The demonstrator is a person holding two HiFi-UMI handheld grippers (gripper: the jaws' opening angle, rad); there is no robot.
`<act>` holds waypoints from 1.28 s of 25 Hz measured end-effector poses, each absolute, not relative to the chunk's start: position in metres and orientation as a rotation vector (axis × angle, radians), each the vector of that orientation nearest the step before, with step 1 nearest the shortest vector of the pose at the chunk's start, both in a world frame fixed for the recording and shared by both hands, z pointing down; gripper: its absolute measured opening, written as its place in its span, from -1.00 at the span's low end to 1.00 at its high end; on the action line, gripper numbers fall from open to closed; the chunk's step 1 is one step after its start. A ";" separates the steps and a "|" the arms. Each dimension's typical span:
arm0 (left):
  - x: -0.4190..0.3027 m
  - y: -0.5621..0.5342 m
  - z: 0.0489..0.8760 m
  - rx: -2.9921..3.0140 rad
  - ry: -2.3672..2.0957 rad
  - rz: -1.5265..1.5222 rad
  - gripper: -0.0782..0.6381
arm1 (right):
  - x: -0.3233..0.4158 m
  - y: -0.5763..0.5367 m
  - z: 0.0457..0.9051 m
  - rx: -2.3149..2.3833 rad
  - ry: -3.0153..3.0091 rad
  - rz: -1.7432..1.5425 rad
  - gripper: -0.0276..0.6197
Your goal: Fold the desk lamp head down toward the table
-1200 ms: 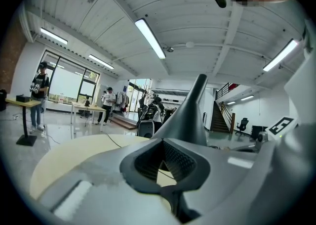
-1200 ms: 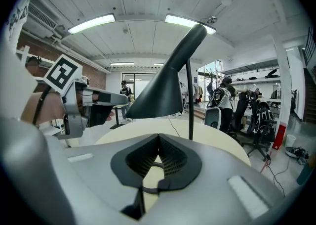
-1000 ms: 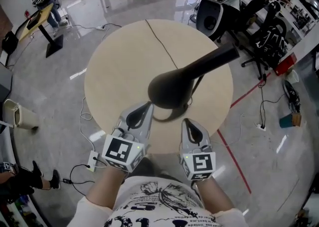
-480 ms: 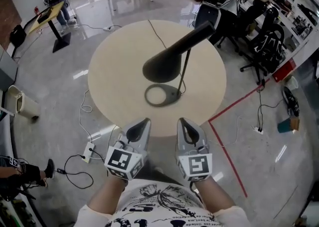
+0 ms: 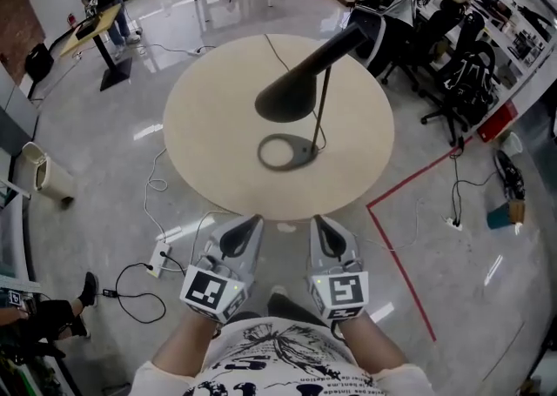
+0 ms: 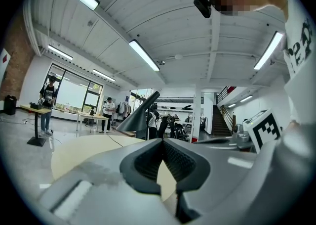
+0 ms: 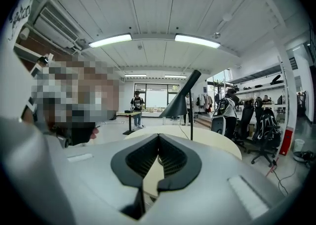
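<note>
A black desk lamp stands on the round beige table [image 5: 209, 116]: ring base [image 5: 287, 153], thin upright stem [image 5: 323, 111], and a cone head [image 5: 287, 98] that slants from the upper right. Both grippers hang over the floor, short of the table's near edge and apart from the lamp. My left gripper [image 5: 252, 223] and my right gripper [image 5: 321, 223] are shut with nothing in them. In the left gripper view the lamp head [image 6: 140, 115] shows beyond the shut left gripper [image 6: 162, 143]. The right gripper view has the lamp head [image 7: 178, 104] beyond the shut right gripper [image 7: 158, 138].
A thin cable [image 5: 278, 59] runs from the lamp across the table's far side. On the floor lie a power strip [image 5: 161, 257] with cords at the left and a red tape line [image 5: 393, 242] at the right. Office chairs [image 5: 461, 72] stand right; a bin [image 5: 39, 175] stands left.
The view has drawn back from the table: the lamp now looks smaller and farther off. Both grippers, a second ago over the table's near edge by the lamp base, are now over the floor.
</note>
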State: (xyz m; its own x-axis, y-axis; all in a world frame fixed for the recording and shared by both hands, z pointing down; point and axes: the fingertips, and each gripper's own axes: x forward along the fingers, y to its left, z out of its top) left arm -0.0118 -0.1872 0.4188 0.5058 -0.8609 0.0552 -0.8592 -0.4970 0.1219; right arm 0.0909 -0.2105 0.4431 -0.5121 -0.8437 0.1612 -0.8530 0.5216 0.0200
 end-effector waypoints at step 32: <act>-0.051 0.037 0.415 2.667 -1.373 -0.105 -0.77 | 0.068 0.032 0.442 1.664 -2.507 0.055 -0.89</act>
State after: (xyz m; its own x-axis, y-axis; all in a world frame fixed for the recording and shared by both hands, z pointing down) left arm -0.0506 0.0374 0.4150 0.5812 -0.8138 0.0020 -0.8040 -0.5738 0.1561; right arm 0.0677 0.0317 0.4419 -0.3825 -0.9147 0.1303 -0.9196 0.3906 0.0428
